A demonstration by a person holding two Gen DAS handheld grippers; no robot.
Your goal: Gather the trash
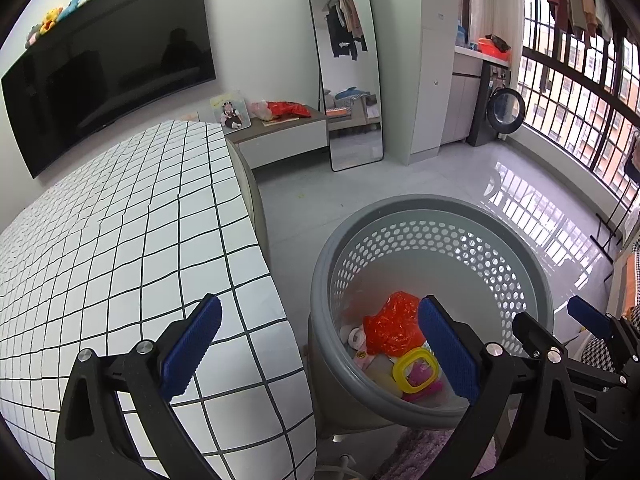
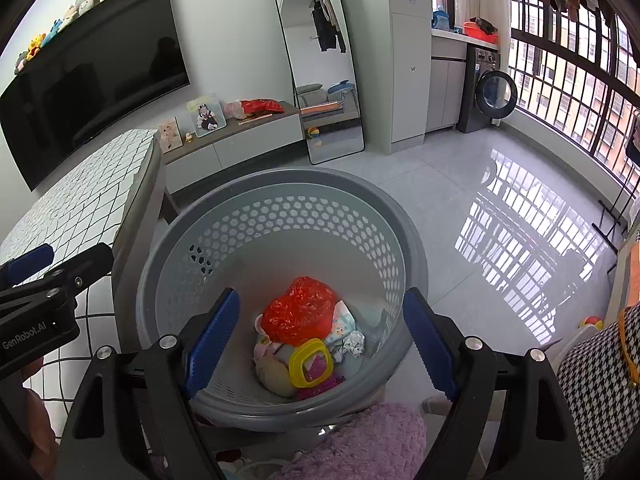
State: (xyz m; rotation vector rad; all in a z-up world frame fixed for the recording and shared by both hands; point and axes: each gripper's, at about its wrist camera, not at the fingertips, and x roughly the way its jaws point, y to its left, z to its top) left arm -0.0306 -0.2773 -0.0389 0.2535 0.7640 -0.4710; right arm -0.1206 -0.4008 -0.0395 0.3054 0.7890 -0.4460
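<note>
A grey perforated basket (image 1: 436, 208) (image 2: 280, 184) stands on the floor beside the table. Inside lie a crumpled red plastic bag (image 1: 394, 322) (image 2: 300, 308), a yellow ring-shaped piece (image 1: 414, 370) (image 2: 310, 362), a crumpled white paper (image 2: 354, 342) and other wrappers. My left gripper (image 1: 320, 348) is open and empty, one finger over the table, the other over the basket rim. My right gripper (image 2: 322, 344) is open and empty, above the basket's opening. The right gripper shows at the right edge of the left wrist view (image 1: 560, 324); the left one shows at the left edge of the right wrist view (image 2: 52, 268).
A table with a white grid-pattern cloth (image 1: 120, 248) (image 2: 80, 200) is left of the basket. A low TV cabinet (image 2: 240, 136) with a photo and bags, a standing mirror (image 1: 346, 64) and a washing machine (image 2: 486, 92) line the far wall. A pink fluffy rug (image 2: 360, 440) lies below.
</note>
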